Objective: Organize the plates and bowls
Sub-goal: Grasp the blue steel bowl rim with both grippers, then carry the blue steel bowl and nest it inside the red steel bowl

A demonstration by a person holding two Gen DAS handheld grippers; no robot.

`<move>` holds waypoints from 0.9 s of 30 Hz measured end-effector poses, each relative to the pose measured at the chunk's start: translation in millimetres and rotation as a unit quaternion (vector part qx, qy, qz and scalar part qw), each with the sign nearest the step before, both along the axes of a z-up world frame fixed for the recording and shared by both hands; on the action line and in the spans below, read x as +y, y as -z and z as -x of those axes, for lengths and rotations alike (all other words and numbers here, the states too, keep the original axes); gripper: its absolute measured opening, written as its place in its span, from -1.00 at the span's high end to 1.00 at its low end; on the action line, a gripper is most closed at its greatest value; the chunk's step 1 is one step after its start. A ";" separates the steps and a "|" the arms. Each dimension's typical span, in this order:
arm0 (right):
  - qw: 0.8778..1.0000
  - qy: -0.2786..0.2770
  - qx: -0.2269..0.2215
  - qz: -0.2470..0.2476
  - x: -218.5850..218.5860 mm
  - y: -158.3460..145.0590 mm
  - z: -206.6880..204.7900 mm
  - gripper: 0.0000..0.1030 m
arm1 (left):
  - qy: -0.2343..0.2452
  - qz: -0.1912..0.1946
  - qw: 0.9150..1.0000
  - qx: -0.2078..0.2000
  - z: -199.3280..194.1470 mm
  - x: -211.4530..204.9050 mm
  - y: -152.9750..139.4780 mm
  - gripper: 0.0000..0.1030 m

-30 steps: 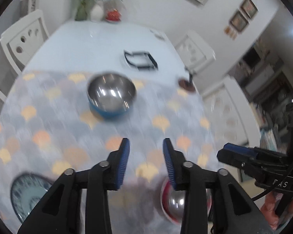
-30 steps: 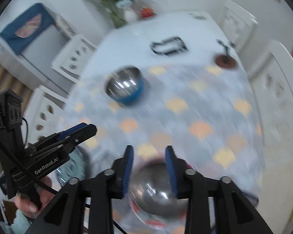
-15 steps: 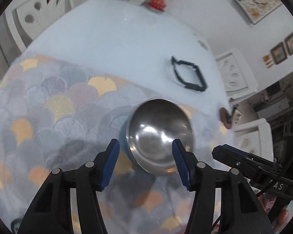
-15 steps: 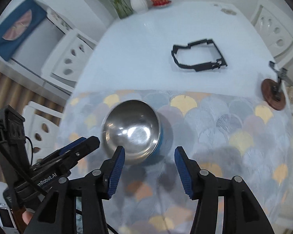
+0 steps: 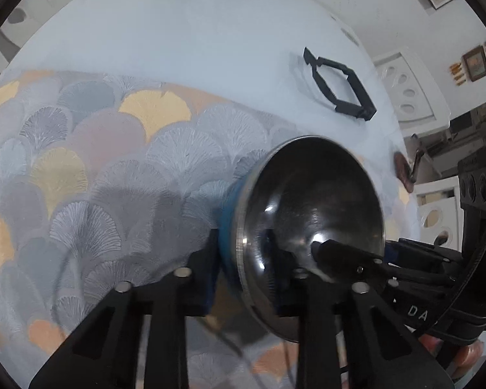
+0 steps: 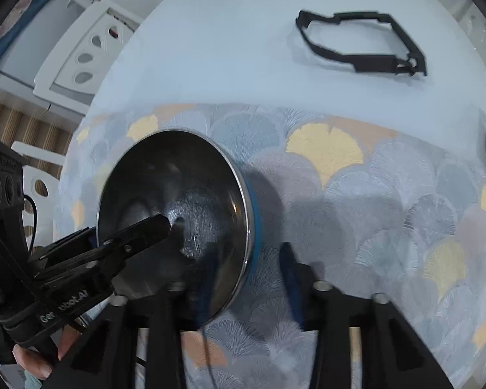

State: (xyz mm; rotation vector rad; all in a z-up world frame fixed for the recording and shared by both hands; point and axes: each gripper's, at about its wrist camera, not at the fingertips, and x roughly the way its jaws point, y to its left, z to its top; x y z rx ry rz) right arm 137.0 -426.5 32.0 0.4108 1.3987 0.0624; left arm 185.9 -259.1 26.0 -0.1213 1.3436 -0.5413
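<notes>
A steel bowl with a blue outside (image 5: 311, 214) sits on the patterned placemat (image 5: 113, 175); it also shows in the right wrist view (image 6: 178, 214). My left gripper (image 5: 246, 269) is open and straddles the bowl's left rim, one finger outside, one inside. My right gripper (image 6: 249, 278) is open and straddles the bowl's right rim the same way. Each gripper's inner finger reaches into the bowl, seen from the other camera. No jaw is pressed onto the rim.
A black plastic frame (image 6: 363, 45) lies on the bare white table (image 6: 226, 48) beyond the mat; it also shows in the left wrist view (image 5: 340, 87). A brown round stand (image 5: 405, 171) sits at the table's right edge. White chairs (image 6: 84, 52) surround the table.
Both grippers have moved forward and down to the bowl, from hovering short of it to straddling its rim on either side. The bowl looks larger and nearer.
</notes>
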 end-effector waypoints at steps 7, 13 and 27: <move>1.000 0.012 0.008 0.008 1.9 -9.3 4.3 0.68 | -0.011 0.017 1.000 0.003 6.1 6.7 -13.1 0.69; 0.999 0.034 -0.020 0.020 -0.6 -64.6 28.6 0.67 | -0.003 0.046 0.999 -0.020 28.9 8.7 -58.6 0.69; 0.983 0.141 -0.064 0.098 9.2 -184.1 199.4 0.64 | 0.132 0.082 0.987 -0.042 169.2 -28.7 -142.1 0.68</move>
